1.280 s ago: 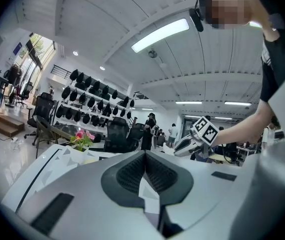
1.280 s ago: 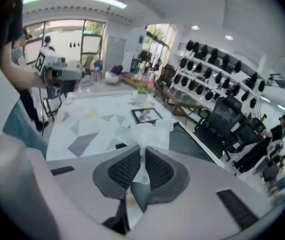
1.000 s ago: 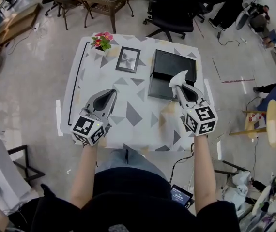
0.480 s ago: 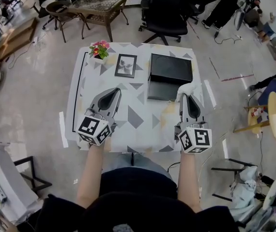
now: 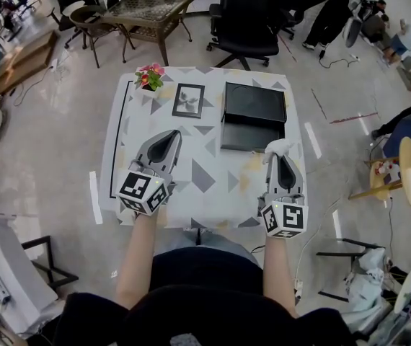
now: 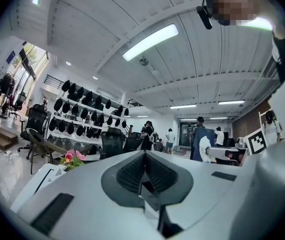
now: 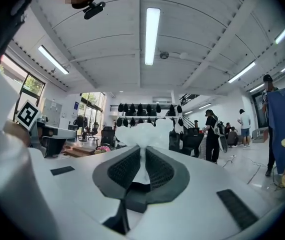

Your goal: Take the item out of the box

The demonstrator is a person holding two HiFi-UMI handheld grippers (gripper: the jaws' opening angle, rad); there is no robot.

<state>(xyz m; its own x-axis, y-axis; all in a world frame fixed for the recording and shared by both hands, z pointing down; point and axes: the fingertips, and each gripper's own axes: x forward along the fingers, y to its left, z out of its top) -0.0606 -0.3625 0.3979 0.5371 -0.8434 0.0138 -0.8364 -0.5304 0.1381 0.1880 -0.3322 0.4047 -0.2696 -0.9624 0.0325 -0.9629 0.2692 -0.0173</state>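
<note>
The right tool (image 5: 278,157) is pinching the white item (image 5: 277,147). In the right gripper view the ribbed pads (image 7: 160,170) of this tool (image 7: 143,153) press on a thin neck of the item (image 7: 143,131), which widens into a soft, crumpled bunch beyond the tips. That neck runs along the tool's own line, so the item points away from the person, toward the far side. In the head view the bunched end spreads more left to right, and no clear long axis shows there.

The item is out of the black box (image 5: 254,117), held above the worktop (image 5: 205,179) at the box's near right corner. I cannot tell whether it touches the box. The box lies on the far right part of the worktop, its long sides running left to right.

The left tool (image 5: 168,137) is held over the near left part of the worktop, pointing toward the far side. In the left gripper view its jaws (image 6: 143,156) are pressed together with nothing between them.

A framed picture (image 5: 189,99) lies just left of the box. A small pot of pink flowers (image 5: 150,71) stands at the far left corner. A black office chair (image 5: 247,20) stands on the floor beyond the worktop.
</note>
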